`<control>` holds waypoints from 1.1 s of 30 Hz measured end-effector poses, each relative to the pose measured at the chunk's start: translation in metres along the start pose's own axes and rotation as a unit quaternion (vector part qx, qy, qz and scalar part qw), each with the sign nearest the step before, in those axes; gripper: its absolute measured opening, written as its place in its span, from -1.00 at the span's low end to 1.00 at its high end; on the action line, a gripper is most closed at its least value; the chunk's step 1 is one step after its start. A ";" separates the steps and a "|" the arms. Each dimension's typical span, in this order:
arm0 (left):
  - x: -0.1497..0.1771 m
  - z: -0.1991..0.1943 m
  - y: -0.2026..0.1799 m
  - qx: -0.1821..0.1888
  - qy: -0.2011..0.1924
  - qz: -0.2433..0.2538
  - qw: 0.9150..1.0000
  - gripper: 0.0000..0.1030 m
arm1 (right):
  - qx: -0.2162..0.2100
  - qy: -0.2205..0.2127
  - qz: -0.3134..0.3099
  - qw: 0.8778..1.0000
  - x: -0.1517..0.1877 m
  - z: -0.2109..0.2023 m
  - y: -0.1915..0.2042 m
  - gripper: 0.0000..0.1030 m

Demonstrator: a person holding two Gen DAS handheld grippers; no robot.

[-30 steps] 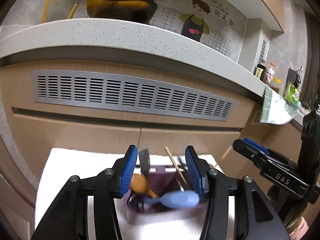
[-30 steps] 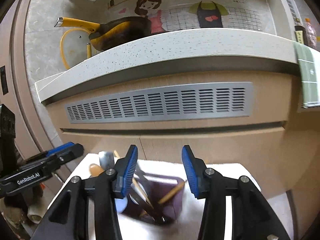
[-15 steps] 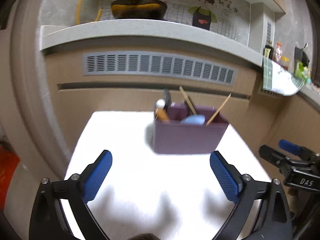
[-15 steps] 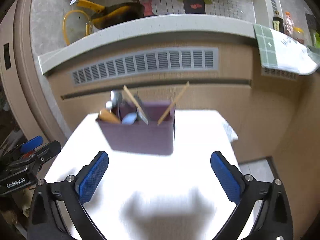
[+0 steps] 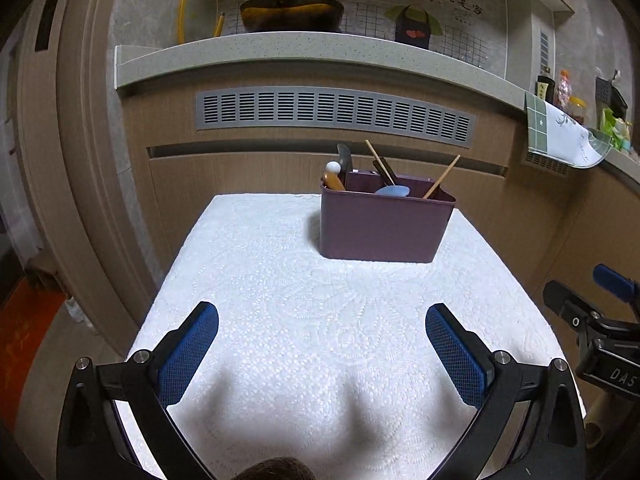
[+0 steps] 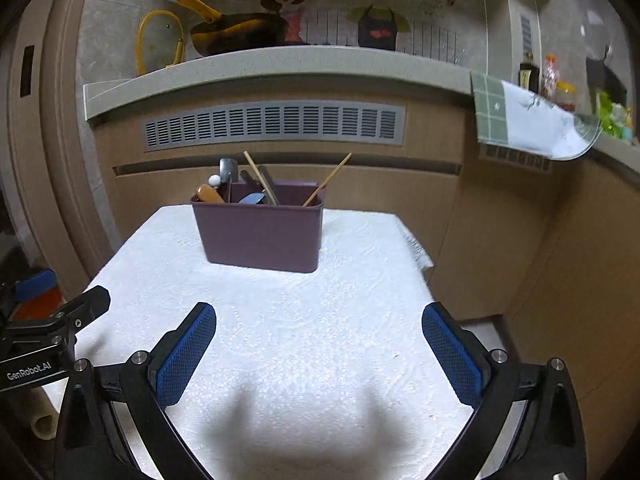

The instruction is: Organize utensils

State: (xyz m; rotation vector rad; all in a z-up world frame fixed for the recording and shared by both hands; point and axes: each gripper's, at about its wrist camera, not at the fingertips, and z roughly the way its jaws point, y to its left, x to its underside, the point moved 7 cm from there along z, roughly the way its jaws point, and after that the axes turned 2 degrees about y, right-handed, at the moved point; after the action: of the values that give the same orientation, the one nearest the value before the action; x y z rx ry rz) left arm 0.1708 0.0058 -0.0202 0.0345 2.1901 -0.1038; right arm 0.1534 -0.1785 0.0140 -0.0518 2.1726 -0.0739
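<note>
— On the white cloth, what should you do with both grippers now?

— Judging by how things lie, the sorting looks done: no utensil shows on the cloth, and all of them stand in the bin. So the step in hand is a clean rest. Your left gripper has its pads spread wide with nothing between them; your right gripper is the same, fingers far apart and empty. Hold both level over the near edge of the cloth, well apart from the bin, so that you don't nudge it.

— Where is the bin?

— Far end of the cloth, close to the cabinet front, upright. From the left wrist it sits right of centre; from the right wrist, left of centre.

— What's inside?

— A divider cuts off a narrow left section. That part holds a wooden handle, a small white knob and a dark flat tool standing tall. The wider section holds a blue spoon lying low near the rim and two chopsticks, one leaning left, the other leaning right into the corner. Another dark piece sits behind the left chopstick; you can't tell what it is.

— Any risk?

— The chopsticks lean loosely; a bump to the bin would likely shift them.
</note>
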 end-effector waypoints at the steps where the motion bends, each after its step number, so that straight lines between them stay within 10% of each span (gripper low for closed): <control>1: -0.001 0.000 -0.001 -0.001 0.000 0.002 1.000 0.99 | 0.000 -0.002 0.000 1.000 0.000 -0.001 0.000 0.99; 33: 0.000 -0.002 -0.010 0.007 0.006 0.017 1.000 0.99 | -0.004 0.003 0.005 1.000 0.003 0.001 -0.005 0.99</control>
State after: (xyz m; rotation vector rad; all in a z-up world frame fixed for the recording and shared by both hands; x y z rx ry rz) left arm 0.1684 -0.0037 -0.0184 0.0801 2.1991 -0.1002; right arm 0.1522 -0.1838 0.0111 -0.0454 2.1784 -0.0605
